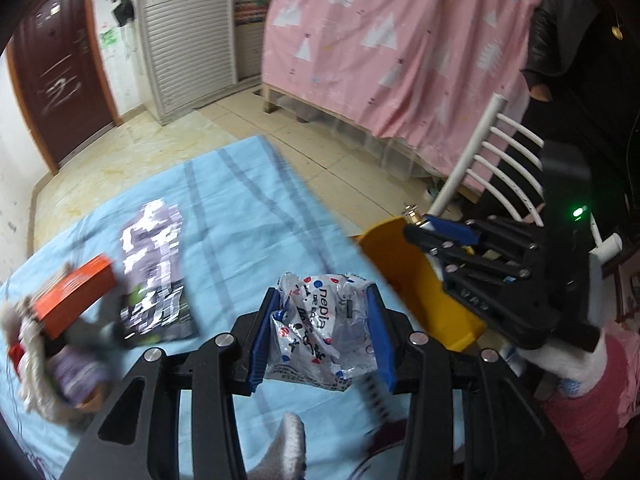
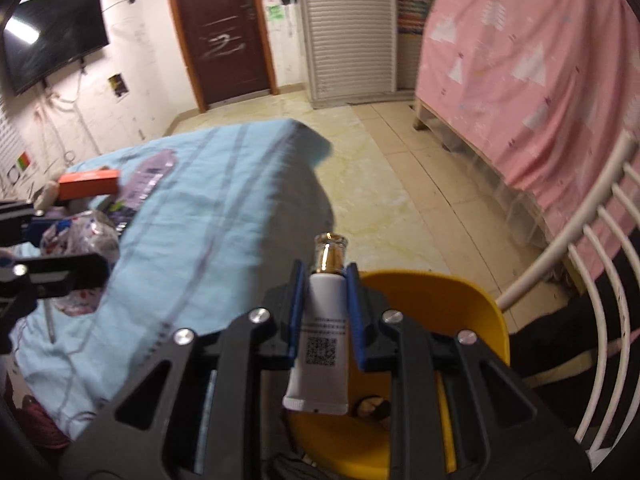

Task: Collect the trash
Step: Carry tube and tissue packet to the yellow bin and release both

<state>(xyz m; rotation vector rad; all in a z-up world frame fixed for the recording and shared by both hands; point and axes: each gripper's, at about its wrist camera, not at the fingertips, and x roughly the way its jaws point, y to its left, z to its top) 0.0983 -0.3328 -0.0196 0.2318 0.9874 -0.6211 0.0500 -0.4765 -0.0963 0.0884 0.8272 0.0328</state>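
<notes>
Left wrist, my grip: the left gripper [image 1: 322,330] has its jaws pinching a crumpled plastic wrapper [image 1: 320,332] printed with coloured dots, held above the blue bedsheet [image 1: 240,200].
Left wrist, bin: the yellow bin [image 1: 416,276] stands just beside the bed edge, to my right; the wrapper is not over it yet.
Left wrist, other arm: the right gripper [image 1: 424,224] reaches across above the bin's rim with a tube in it.
Left wrist, still on the bed: an orange box [image 1: 74,298] and a shiny purple packet [image 1: 154,268] lie on the sheet, apart from my grip, next to a blurred heap I cannot identify.
Right wrist, my grip: the right gripper [image 2: 328,312] has its jaws pressed onto a white tube [image 2: 322,344] with a gold cap, pointing forward.
Right wrist, bin: the tube hangs directly over the yellow bin [image 2: 460,304]; something small lies at the bottom, too dim to name.
Right wrist, bed: the orange box [image 2: 88,184] and purple packet [image 2: 154,170] show on the bedsheet [image 2: 224,200].
Progress, my judgement: roughly midway. Two pieces are picked up but neither released; the tube looks ready to drop, the wrapper needs carrying over, and at least the box and packet may remain.
</notes>
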